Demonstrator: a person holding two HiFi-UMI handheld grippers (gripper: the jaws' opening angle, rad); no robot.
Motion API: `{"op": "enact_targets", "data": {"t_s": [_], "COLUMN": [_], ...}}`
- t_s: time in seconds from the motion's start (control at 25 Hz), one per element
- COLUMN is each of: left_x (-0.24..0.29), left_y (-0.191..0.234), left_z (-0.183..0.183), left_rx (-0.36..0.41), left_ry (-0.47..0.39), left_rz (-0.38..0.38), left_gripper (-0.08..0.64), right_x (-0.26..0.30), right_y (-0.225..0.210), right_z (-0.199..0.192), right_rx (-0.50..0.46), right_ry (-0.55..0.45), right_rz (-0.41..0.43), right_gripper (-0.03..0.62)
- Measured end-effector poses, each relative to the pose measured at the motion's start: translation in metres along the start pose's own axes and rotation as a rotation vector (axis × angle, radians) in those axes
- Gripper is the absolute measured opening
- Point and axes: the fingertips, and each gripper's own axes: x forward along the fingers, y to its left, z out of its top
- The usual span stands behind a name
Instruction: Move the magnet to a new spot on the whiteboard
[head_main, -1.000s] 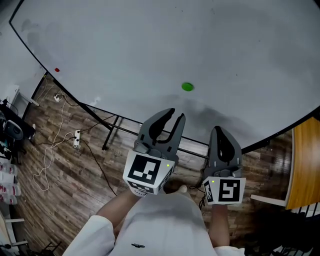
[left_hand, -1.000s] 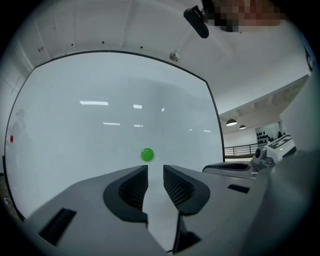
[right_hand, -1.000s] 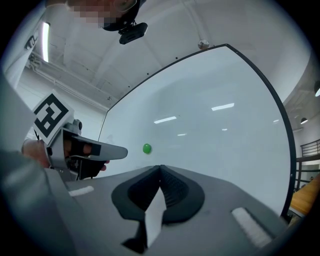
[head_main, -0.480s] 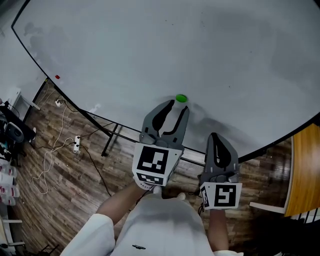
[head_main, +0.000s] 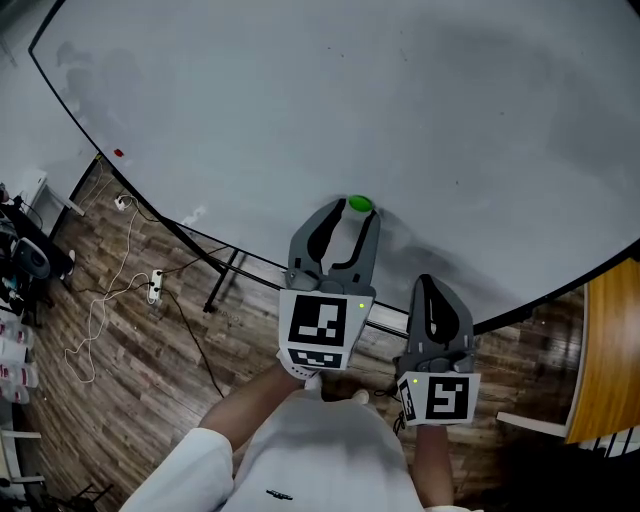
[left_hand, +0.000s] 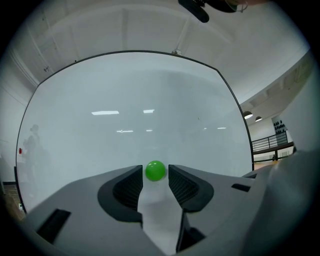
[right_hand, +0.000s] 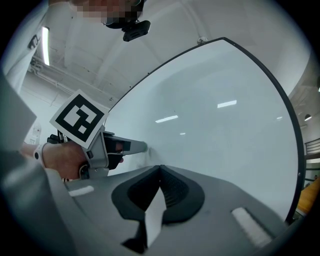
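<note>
My left hand-held gripper (head_main: 357, 210) is up at the whiteboard (head_main: 300, 100). Its jaws have just been opening and now stand wide, with the green magnet (left_hand: 155, 170) between the tips, stuck on the board and not squeezed. My right hand-held gripper (right_hand: 160, 168) is closed, empty, just beside it.

Whiteboard (head_main: 250, 100): top and right parts cut off by head view's edges. Red mark (head_main: 119, 153) on its frame too small to identify. Orange-topped surface (head_main: 612, 340) cut by right edge. Dark gear (head_main: 22, 255) at left edge (on floor, white cable (head_main: 100, 300) nearby) half out of picture, unidentifiable. White sleeve (head_main: 180, 470) cut by bottom edge.
</note>
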Motion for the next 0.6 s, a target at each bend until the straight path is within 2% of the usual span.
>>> {"op": "enact_targets", "data": {"t_s": [0.4,0.6], "left_x": [0.005,0.003], "left_y": [0.002,0.002], "left_z": [0.000,0.000], "left_rx": [-0.019,-0.047], "left_ry": [0.000,-0.009], "left_rz": [0.036,-0.011], "left_gripper": [0.126,0.124], "right_x": [-0.005,-0.006], "right_y": [-0.007,-0.009], "right_z": [-0.001,-0.001], "right_rx": [0.003,0.002], "right_ry": [0.005,0.005], "right_rz": [-0.008,-0.016], "right_gripper": [0.011,0.011]}}
